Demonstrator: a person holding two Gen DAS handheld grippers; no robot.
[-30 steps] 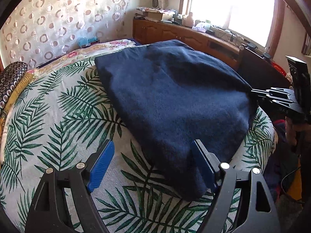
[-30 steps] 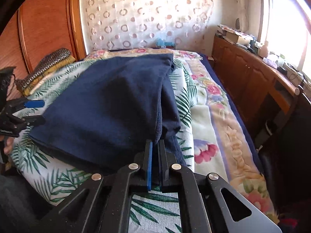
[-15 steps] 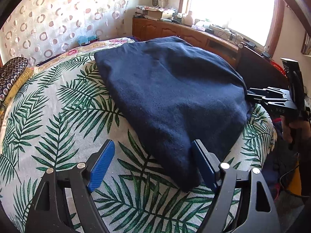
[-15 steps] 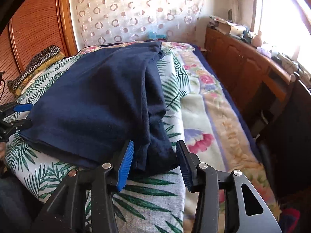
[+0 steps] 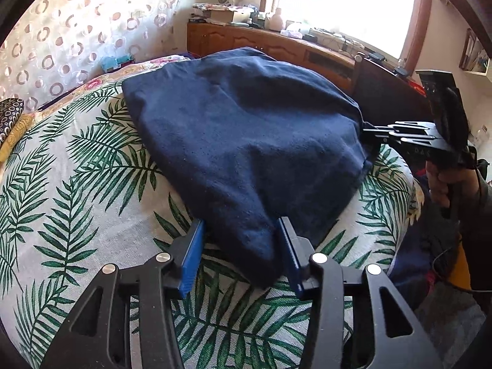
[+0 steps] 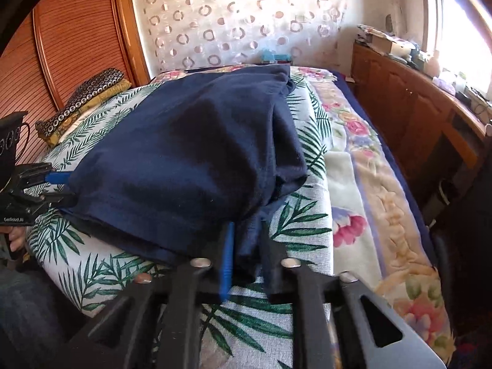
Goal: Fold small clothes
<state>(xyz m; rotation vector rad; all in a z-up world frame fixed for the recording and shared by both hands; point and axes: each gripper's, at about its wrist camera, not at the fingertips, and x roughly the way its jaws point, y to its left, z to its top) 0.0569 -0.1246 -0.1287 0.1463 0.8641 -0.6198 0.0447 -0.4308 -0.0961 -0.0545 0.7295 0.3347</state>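
— Left gripper, jaws apart, straddles the near-left corner of the navy garment on the palm-print bedspread.

— Right gripper looks nearly clamped on the other near corner; the cloth's length runs away from both. No containers in sight.

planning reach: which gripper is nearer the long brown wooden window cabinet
Right: right gripper is on the cabinet side of the bed; left gripper is on the far side.
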